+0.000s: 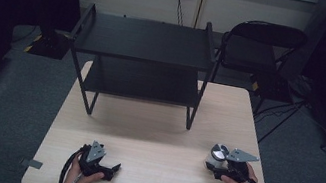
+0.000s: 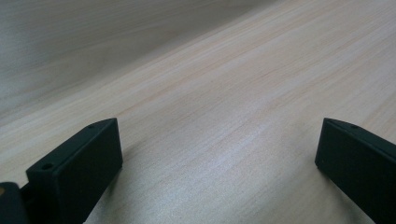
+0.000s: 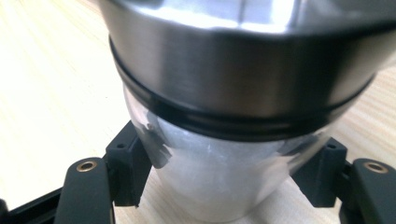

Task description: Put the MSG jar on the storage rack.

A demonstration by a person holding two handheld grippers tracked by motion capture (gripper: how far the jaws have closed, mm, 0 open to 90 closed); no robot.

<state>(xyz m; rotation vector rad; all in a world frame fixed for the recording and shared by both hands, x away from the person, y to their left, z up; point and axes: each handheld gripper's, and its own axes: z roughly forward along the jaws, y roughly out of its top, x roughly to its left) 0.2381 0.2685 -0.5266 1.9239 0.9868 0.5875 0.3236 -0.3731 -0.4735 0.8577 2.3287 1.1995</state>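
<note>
A small jar [image 1: 216, 156] with a clear body and a silver metal lid stands on the wooden table [image 1: 158, 136] near its right front. My right gripper [image 1: 217, 166] is shut on the jar; in the right gripper view both black fingers [image 3: 126, 163] press against the clear body [image 3: 219, 172] just under the lid [image 3: 243, 70]. My left gripper [image 1: 109, 168] rests low on the table at the left front, held by a hand. Its jaws stand wide open in the left gripper view, with only bare wood [image 2: 219, 121] between the fingertips [image 2: 88, 154].
A black two-level metal shelf rack [image 1: 144, 57] stands at the far half of the table. A black folding chair [image 1: 264, 53] is behind the table's right corner. Cables trail on the grey floor at the right.
</note>
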